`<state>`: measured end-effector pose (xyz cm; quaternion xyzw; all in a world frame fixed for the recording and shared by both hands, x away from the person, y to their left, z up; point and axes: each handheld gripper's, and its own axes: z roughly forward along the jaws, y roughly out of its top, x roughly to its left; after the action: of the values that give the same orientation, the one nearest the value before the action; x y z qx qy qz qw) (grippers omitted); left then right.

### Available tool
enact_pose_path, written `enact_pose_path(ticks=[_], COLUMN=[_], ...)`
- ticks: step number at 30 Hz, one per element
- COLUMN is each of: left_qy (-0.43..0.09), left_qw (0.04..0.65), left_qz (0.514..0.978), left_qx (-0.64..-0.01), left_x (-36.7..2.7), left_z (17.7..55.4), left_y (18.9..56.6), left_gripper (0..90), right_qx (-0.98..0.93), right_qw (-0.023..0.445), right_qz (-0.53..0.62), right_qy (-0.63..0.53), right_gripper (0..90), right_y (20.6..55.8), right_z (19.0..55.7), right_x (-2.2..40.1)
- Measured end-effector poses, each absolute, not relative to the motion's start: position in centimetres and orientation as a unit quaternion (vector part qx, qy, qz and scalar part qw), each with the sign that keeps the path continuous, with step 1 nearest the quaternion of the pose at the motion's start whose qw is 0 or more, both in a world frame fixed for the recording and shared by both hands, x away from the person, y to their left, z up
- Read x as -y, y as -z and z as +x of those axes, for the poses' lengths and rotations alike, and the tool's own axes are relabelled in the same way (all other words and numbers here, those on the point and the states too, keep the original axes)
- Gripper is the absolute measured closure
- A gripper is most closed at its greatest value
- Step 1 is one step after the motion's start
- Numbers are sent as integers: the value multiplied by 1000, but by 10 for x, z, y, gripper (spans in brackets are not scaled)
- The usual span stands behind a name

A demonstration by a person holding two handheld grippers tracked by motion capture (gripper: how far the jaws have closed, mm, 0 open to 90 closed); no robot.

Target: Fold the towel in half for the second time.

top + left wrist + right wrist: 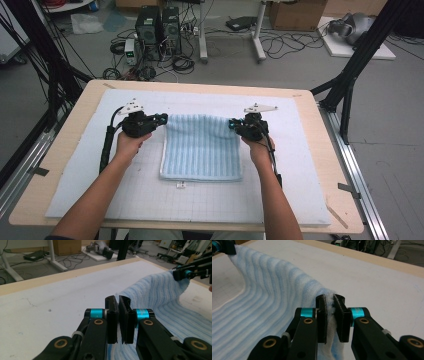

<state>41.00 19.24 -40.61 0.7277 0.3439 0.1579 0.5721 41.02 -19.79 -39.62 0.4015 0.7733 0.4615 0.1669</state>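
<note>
I have the blue striped towel (202,147) lying on the white mat (280,190) at the middle of the table (60,165), its far edge lifted off the mat between my two grippers. My left gripper (161,119) pinches the far left corner — jaws pressed together on the cloth — and my right gripper (232,123) is clamped the same way on the far right corner, with the towel sagging between them.

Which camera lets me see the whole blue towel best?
The high view: the blue towel lies whole on the white mat, its far edge lifted by the left gripper and right gripper. The left gripper view catches the raised edge stretching to the other gripper; the right gripper view shows a pinched corner and stripes up close.
</note>
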Motion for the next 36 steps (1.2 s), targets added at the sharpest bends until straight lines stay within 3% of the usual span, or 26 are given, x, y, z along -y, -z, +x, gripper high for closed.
enact_pose_path(ticks=[19, 36], left_qy=[-143, -127], left_qw=[587, 579], left_qz=[733, 748], left_qx=[-312, -297], left_x=[-201, -201], left_z=[360, 322], left_y=[413, 434], left_gripper=[852, 852], right_qx=[-773, -782], right_qw=[156, 145], right_qz=[364, 353], right_qy=[-496, -492], right_gripper=[817, 812], right_y=[396, 427], right_z=[354, 312], right_x=[207, 213])
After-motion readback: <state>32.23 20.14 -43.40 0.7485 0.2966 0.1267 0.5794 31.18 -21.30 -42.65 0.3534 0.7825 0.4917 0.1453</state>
